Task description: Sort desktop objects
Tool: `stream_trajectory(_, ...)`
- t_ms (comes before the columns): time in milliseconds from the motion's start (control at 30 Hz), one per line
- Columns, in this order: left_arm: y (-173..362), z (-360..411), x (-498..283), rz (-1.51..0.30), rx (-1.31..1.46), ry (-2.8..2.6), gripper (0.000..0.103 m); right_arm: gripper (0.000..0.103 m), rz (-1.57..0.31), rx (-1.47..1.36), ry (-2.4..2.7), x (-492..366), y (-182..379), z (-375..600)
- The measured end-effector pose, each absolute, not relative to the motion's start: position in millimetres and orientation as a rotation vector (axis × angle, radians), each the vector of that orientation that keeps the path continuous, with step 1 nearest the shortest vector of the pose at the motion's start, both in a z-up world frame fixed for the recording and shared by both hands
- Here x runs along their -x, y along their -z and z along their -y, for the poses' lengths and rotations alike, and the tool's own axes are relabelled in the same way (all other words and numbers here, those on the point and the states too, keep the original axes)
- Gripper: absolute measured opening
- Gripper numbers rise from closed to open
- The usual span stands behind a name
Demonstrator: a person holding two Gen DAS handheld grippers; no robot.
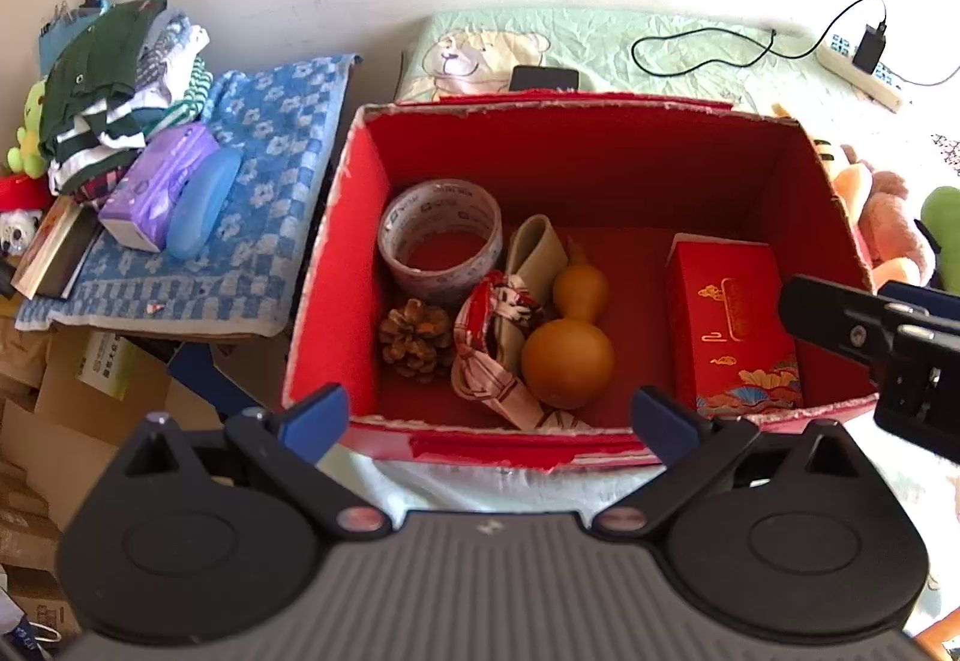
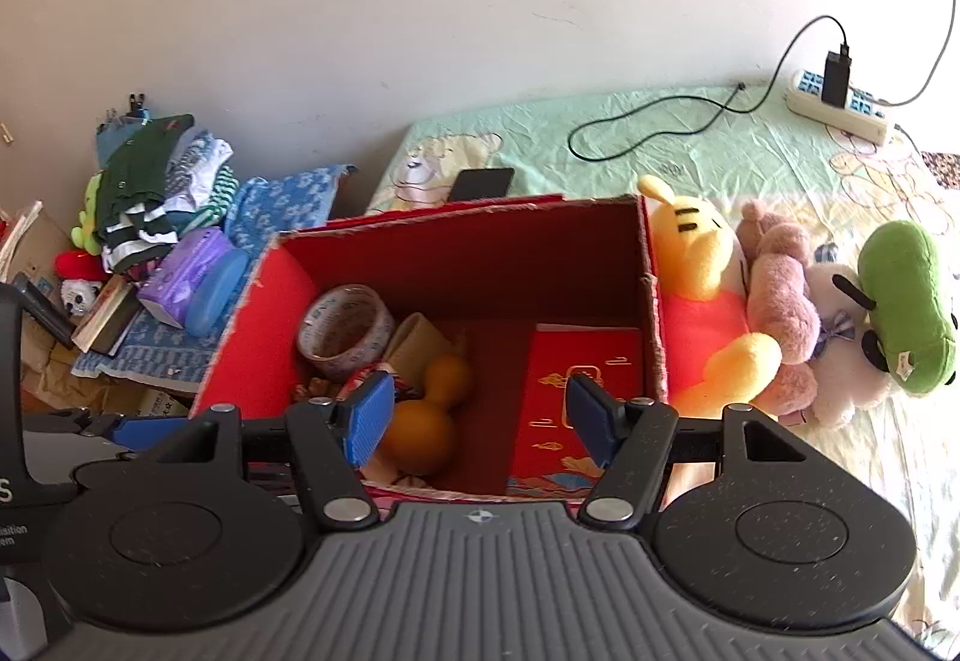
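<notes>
Above an open red cardboard box (image 1: 372, 217), both claws hang tilted downward, each seen from its own wrist camera. The left claw (image 1: 491, 421) stands wide, its two blue-padded fingers (image 1: 315, 418) spread over the box's near rim with nothing between them and nothing touched. The right claw (image 2: 480, 415) is also spread wide and empty, its blue pads (image 2: 369, 415) poised over the near part of the box; in the left view its black body shows at the right edge, beside the box's right wall.

Inside the box lie a roll of clear printed tape (image 1: 440, 241) at the far left, a pine cone (image 1: 416, 340) in front of it, a brown gourd (image 1: 569, 340) near the middle resting against a red-and-white patterned cloth (image 1: 498, 355) and a folded beige piece (image 1: 536, 253), and a red gift box with gold print (image 1: 735, 325) against the right wall.

The box sits on a bed with a pale green sheet (image 2: 690, 144). A row of plush toys (image 2: 780, 319) lies just beside the box's right wall. Behind the box are a dark phone (image 2: 482, 182), a black cable and a white power strip (image 2: 840, 105). To the left, a blue checked towel (image 1: 264, 193) carries a purple tissue pack (image 1: 157, 187), a blue case (image 1: 204, 202) and a stack of folded clothes (image 1: 114, 90).
</notes>
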State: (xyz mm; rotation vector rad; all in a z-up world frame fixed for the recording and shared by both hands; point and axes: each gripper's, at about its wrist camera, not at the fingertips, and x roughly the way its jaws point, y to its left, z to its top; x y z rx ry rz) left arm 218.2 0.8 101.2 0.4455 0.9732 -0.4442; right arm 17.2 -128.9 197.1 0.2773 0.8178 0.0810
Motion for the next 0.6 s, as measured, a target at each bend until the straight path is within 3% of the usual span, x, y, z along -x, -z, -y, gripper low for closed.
stream_trajectory(600, -77, 28, -260, -1.098, -0.473, 0.369, 0.101, 0.07, -0.914, -0.281, -0.118, -61, -184, 141)
